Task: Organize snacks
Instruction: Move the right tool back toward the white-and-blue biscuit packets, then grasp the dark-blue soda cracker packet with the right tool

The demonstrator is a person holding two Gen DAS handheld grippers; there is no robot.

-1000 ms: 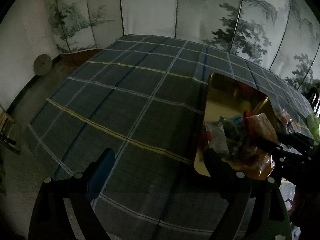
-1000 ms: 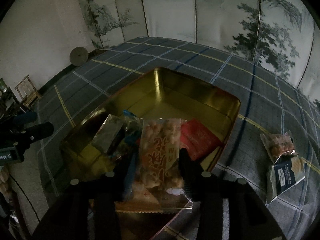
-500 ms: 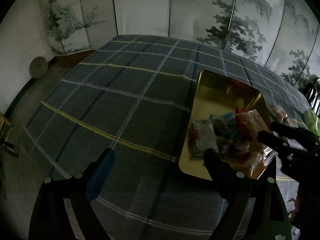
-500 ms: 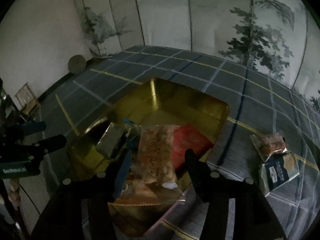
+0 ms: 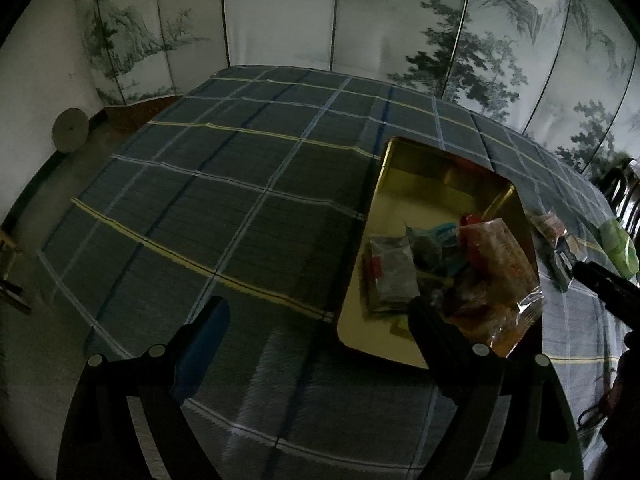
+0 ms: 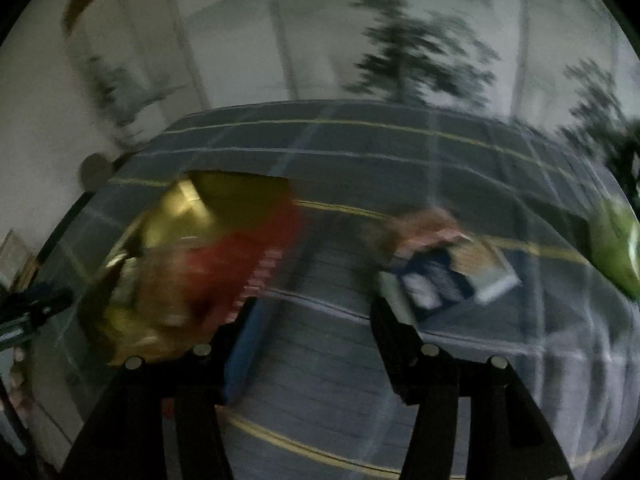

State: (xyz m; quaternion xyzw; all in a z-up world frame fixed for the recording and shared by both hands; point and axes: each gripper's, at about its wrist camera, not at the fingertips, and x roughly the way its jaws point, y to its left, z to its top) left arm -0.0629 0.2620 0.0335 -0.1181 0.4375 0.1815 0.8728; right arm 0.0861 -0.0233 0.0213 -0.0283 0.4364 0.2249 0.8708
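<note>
In the gold tin (image 5: 424, 184) (uncovered): snack packets (image 5: 452, 264).

I see a plaid cloth (image 5: 224, 208) covering the tabletop, a painted folding screen (image 5: 280, 20) behind it, and a round grey disc (image 5: 71, 131) against the wall.

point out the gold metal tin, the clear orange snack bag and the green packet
gold metal tin (image 5: 404, 200): left wrist view, bare floor inside its far end
clear orange snack bag (image 5: 505, 258): left wrist view, middle of the bag
green packet (image 5: 618, 246): left wrist view, its centre
</note>
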